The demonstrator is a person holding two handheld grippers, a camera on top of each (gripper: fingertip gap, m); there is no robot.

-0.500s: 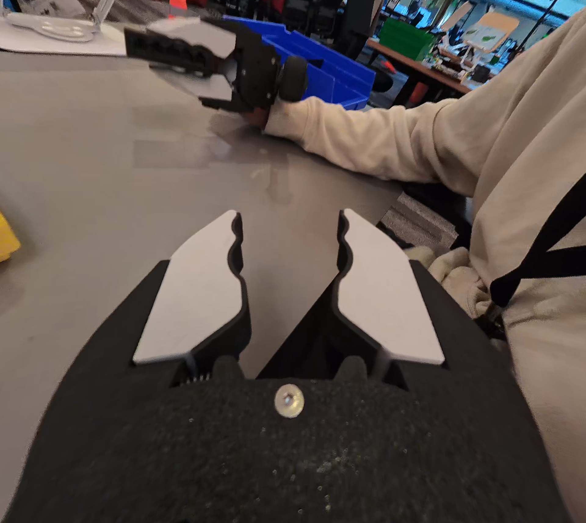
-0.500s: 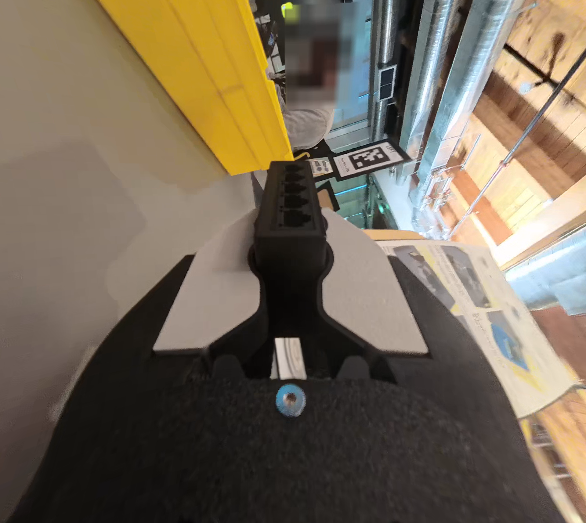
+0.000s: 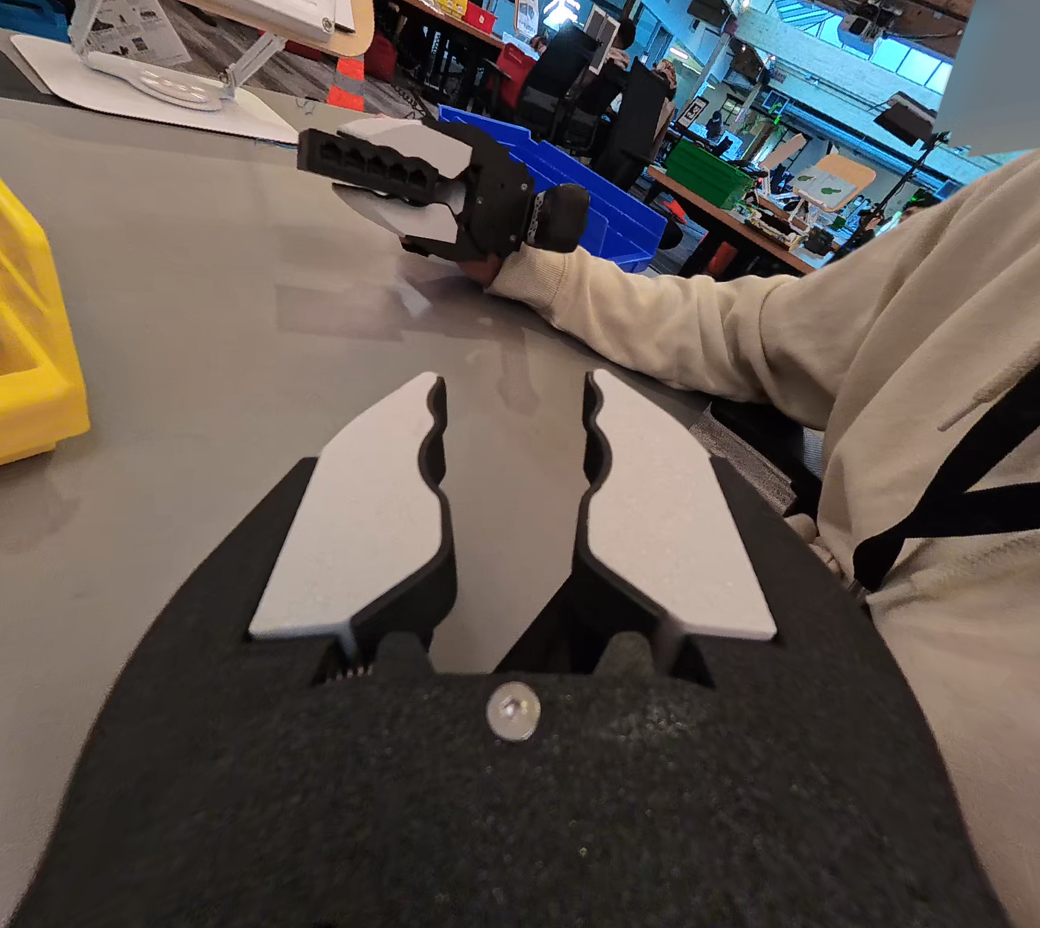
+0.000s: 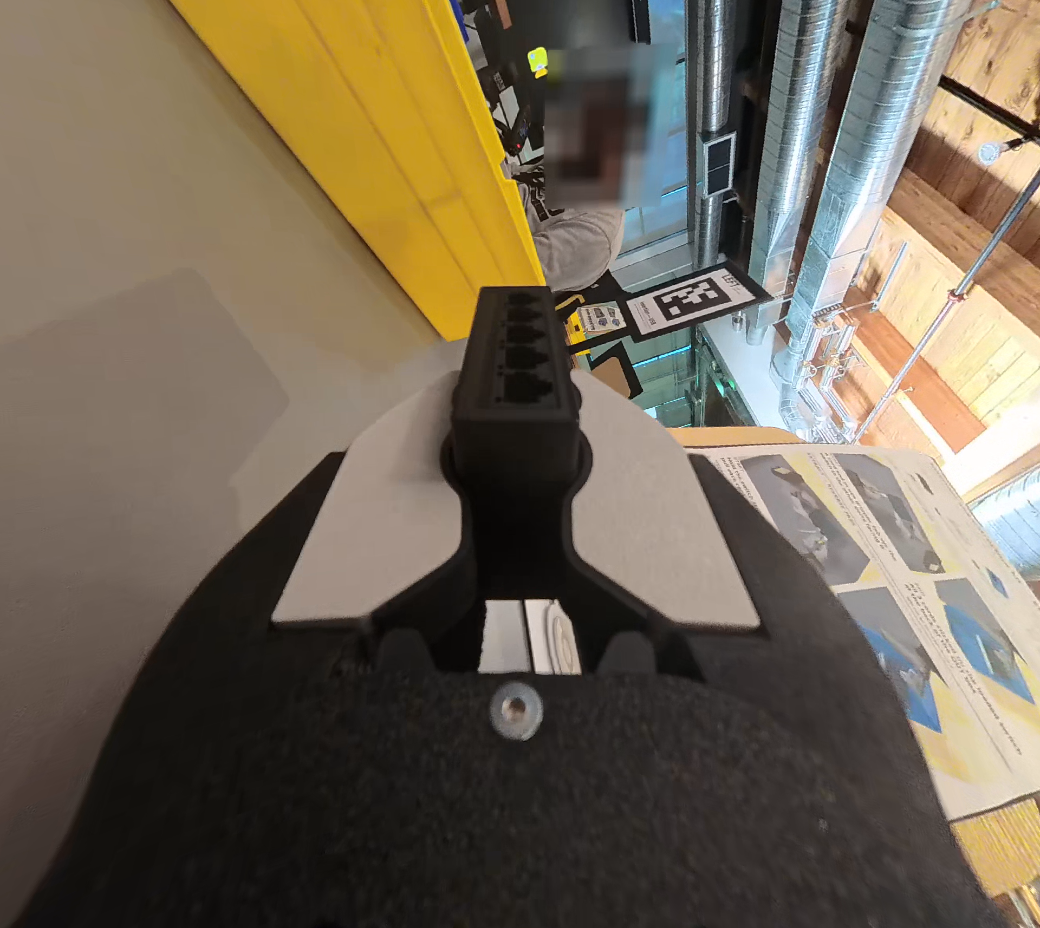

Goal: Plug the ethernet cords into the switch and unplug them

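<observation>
Above the grey surface (image 3: 169, 282), the right tool (image 3: 394, 181) pinches the black switch (image 3: 368, 164) by one end, leaving most of the body sticking out past the fingertips with its row of ports facing sideways and free. From the right wrist view the same switch (image 4: 520, 372) stands between the two pale fingers (image 4: 388, 496), which close on its narrow sides. The left tool (image 3: 513, 428) hangs low over the surface with its fingers spread and nothing between them.

Handling, as judged: the switch looks like a small rigid plastic box, light, hard and fairly smooth, so it may twist in the grip when a plug is pushed in. The hold on the end opposite the free ports seems sound; pushing should run along the fingers rather than across them.

Hidden or unclear: no cords appear in either view. A yellow bin (image 3: 34, 338) is cut off at the left edge, and its contents cannot be seen. The rear face of the switch is covered by the tool. Whether the ports are empty deep inside cannot be made out.
</observation>
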